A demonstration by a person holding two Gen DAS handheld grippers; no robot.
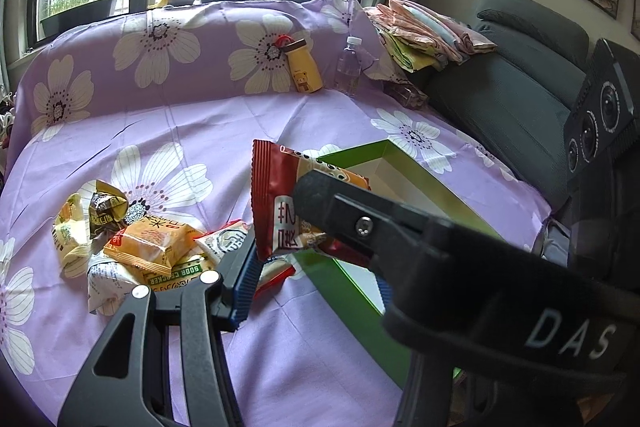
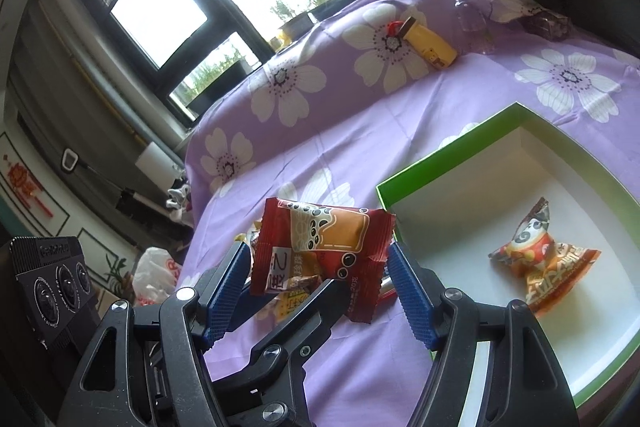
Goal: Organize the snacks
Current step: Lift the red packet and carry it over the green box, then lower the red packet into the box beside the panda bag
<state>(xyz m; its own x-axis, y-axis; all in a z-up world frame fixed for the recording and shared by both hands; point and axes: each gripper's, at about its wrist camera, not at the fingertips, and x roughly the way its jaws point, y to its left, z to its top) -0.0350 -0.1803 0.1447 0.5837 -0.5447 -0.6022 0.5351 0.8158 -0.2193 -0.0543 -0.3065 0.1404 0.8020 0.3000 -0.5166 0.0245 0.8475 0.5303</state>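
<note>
Left hand-held gripper [image 1: 316,259]: part open; whether it grips the red foil snack packet [image 1: 276,203] is unclear. Pile of loose wrapped snacks [image 1: 132,247] remains unsorted at 8 o'clock on the purple floral sheet [image 1: 200,131]. Right hand-held gripper [image 2: 320,255] clamps the packet's side edges, aloft. Green cardboard box [image 2: 440,155], 3 o'clock, holds one orange twist-wrapped sweet [image 2: 540,267].

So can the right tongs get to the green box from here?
Probably yes. The box lies open just beside the right tongs, nothing stands between them, and only one snack sits inside.

Green box [image 2: 452,151] mostly free beside orange snack [image 2: 540,263]
</note>
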